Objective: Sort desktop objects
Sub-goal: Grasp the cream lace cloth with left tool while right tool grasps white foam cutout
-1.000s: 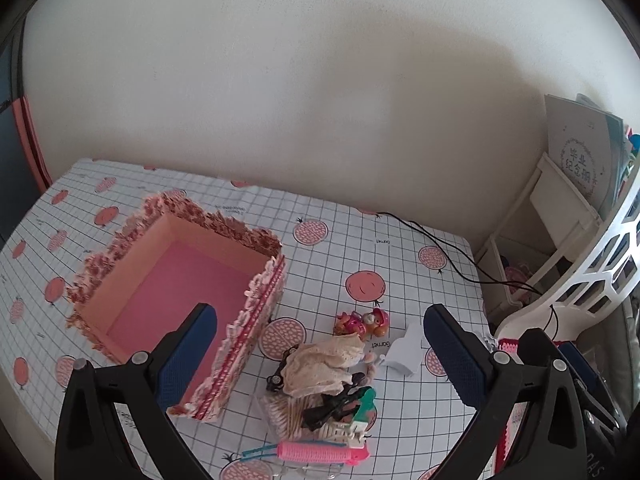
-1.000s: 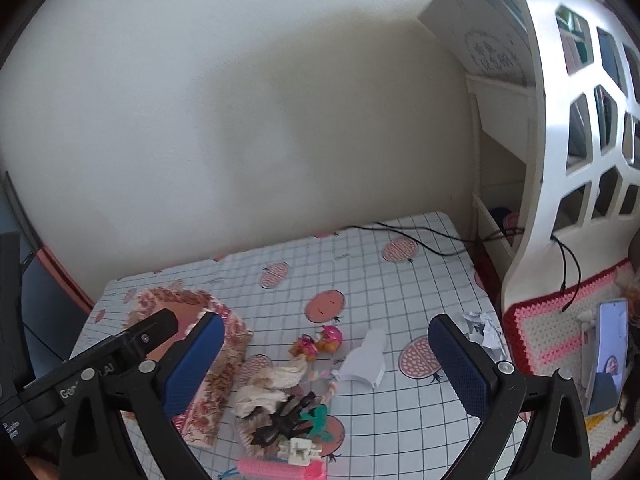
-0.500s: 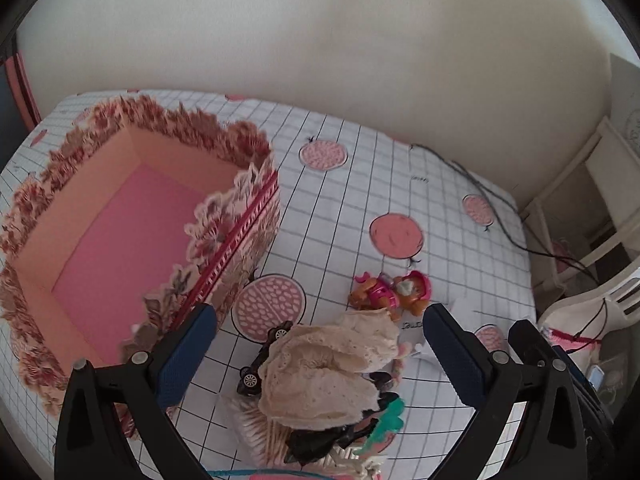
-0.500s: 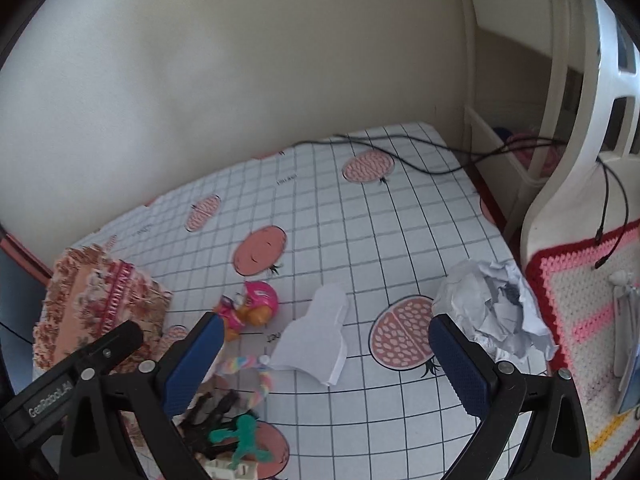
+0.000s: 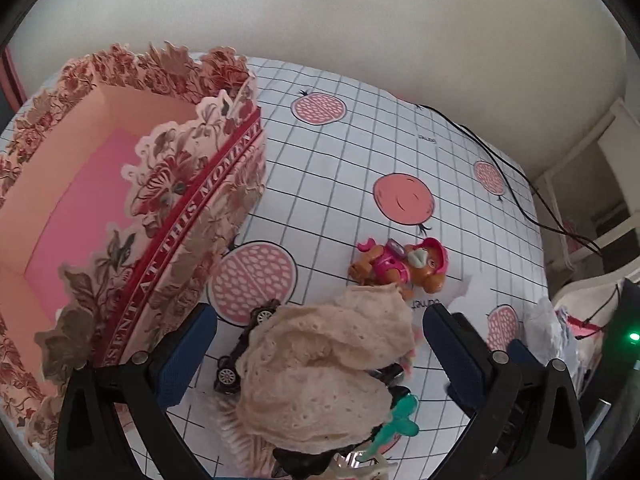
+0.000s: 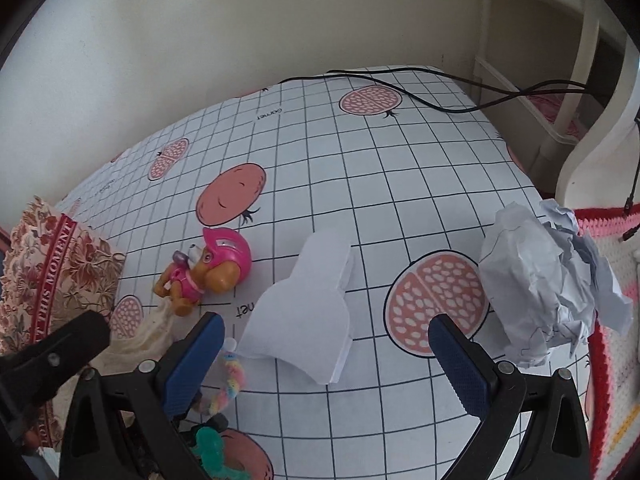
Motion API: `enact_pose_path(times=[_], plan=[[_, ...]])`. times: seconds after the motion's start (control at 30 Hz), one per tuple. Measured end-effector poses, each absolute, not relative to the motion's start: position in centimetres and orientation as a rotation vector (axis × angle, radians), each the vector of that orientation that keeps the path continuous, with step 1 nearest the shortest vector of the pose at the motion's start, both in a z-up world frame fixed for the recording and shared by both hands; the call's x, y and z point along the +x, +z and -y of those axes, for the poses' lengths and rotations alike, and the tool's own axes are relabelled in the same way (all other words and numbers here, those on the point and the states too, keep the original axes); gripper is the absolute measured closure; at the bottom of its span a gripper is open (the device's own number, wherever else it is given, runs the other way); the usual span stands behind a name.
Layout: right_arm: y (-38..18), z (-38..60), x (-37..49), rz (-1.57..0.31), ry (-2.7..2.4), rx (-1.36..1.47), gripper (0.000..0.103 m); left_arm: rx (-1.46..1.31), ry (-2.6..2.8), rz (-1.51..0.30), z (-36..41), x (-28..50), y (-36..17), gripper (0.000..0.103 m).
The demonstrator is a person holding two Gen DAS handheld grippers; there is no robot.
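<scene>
Pink card lines the inside of the floral box (image 5: pixel 92 200) sitting far left on the gridded tablecloth (image 5: pixel 340 168), open-topped, with a red band of lettering along its near wall. Nothing inside it that I can see.

Just right of the box, the left gripper (image 5: pixel 320 356) has its blue-padded jaws spread wide, hovering over the pile with nothing held. Right between the pads is a cream lace cloth (image 5: pixel 324 372), bunched up and lying on top of a small black toy car (image 5: pixel 240 352) whose wheels poke out on the left side. A teal plastic bit (image 5: pixel 400 424) sticks out at the cloth's lower right, can't tell what it actually is.

A bit further back and to the right is the toy pup (image 5: pixel 400 266) in the pink helmet, lying on its side just beyond the cloth's edge.

Moving over, the right gripper (image 6: pixel 326 350) is also wide open and empty. In its view the pup (image 6: pixel 208 276) is off to the left, and a folded white paper piece (image 6: pixel 308 312) sits right between the pads on the table. There's a pastel beaded string (image 6: pixel 230 380) by the left pad.

Further right, a crumpled white paper ball (image 6: pixel 540 280) rests near the table's edge, apart from the folded piece. A black cable (image 6: pixel 420 98) trails across the far corner of the table toward the white furniture.
</scene>
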State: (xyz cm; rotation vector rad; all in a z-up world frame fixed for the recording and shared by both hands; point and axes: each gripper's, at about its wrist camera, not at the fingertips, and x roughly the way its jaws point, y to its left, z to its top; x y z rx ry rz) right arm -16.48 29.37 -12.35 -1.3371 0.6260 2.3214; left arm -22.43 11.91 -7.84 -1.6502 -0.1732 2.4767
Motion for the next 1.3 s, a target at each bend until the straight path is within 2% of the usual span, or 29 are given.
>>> enact_pose_path(times=[0.37,0.57,0.77,0.83,0.97,1.23,1.3], plan=[[-13.8,-29.5,-16.8,-0.637,2.298,-1.296,0.0,-1.691,2.4,0.185,-12.1,-22.7,-9.2,0.001],[-14.3,-28.4,-17.1,-0.52,2.277,-1.297,0.0,-1.737,2.395,0.17,-12.1,-22.8,-10.2,0.001],[-14.8,-27.4,-17.3,-0.421,2.268,-1.302,0.0,-1.757,2.39,0.175,-11.9,-22.5,-10.7,0.007],[-14.8,-27.5,-17.2,-0.427,2.265,-1.296,0.002,-1.755,2.387,0.18,-11.9,-22.5,-10.7,0.014],[-14.6,-27.6,-16.9,-0.427,2.259,-1.278,0.01,-1.745,2.399,0.163,-12.0,-22.4,-10.6,0.018],[-14.1,-27.6,-16.6,-0.427,2.263,-1.265,0.03,-1.718,2.451,0.082,-12.6,-22.0,-10.5,0.041],[-14.0,-27.6,-16.5,-0.426,2.266,-1.261,0.039,-1.713,2.457,0.069,-12.6,-21.9,-10.5,0.046]])
